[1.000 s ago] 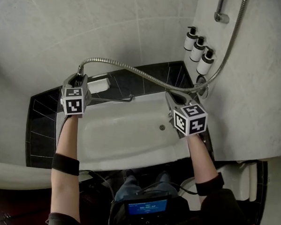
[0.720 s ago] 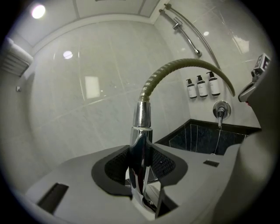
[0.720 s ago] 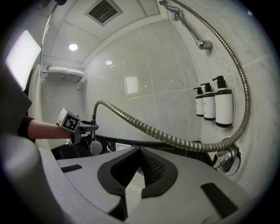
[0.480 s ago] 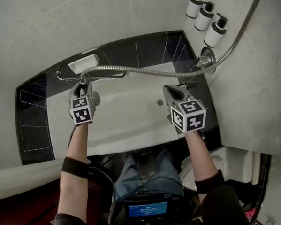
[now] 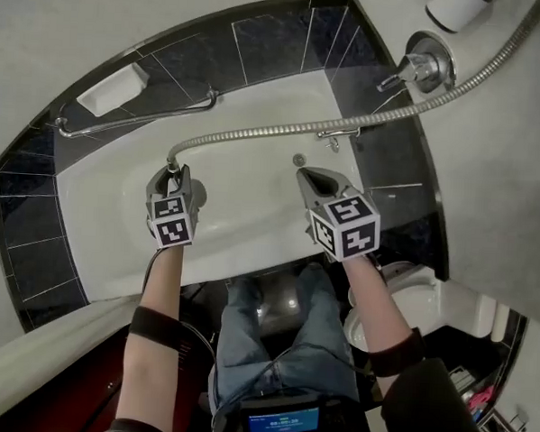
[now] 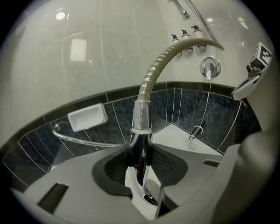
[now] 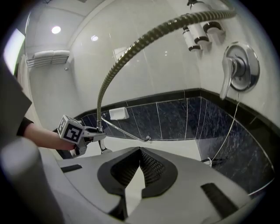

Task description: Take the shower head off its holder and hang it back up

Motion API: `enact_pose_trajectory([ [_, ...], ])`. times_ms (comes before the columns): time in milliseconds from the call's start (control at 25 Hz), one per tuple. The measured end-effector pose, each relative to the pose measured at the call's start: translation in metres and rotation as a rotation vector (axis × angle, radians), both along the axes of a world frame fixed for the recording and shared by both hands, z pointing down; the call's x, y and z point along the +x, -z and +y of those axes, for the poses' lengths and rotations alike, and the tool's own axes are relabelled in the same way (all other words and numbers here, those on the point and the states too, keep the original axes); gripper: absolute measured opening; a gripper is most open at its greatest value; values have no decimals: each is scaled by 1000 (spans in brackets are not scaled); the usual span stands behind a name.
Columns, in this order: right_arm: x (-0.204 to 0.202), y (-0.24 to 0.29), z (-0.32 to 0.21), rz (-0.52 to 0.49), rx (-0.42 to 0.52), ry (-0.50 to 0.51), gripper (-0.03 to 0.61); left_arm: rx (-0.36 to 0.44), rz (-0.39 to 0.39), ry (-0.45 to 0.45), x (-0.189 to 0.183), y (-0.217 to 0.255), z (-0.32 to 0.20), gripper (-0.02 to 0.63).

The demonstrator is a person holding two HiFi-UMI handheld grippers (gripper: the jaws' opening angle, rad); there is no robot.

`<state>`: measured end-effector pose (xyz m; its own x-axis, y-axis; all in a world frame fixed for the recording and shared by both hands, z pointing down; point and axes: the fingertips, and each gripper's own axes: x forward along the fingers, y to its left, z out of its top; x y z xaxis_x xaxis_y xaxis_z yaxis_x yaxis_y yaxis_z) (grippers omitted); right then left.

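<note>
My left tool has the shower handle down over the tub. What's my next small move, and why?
Probably start raising the left tool up along the wall: it grips the chrome shower handle low over the bathtub, hose attached, so only rehanging remains. The right tool is shut and empty.

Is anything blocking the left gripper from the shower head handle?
Nothing visible does. The shower head handle already sits between the jaws of the left gripper, which are closed on it. Its hose arcs up toward the wall, and the right gripper is shut, empty and apart.
</note>
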<state>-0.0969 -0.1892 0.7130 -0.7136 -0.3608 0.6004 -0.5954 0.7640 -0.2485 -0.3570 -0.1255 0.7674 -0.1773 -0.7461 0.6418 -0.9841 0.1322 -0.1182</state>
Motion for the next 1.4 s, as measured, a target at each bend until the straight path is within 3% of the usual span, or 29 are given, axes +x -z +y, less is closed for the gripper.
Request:
enact_pose_trajectory([
  [400, 40, -142, -25, 65, -51, -63, 23, -54, 82, -161, 106, -174, -61, 129],
  [720, 87, -231, -48, 109, -68, -142, 23, -33, 144, -303, 211, -268, -120, 127],
  [1080, 130, -284, -66, 134, -74, -224, 23, -10, 142, -490, 314, -323, -167, 127],
  [1400, 162, -300, -79, 133, -75, -280, 23, 0, 144, -580, 365, -340, -196, 127],
])
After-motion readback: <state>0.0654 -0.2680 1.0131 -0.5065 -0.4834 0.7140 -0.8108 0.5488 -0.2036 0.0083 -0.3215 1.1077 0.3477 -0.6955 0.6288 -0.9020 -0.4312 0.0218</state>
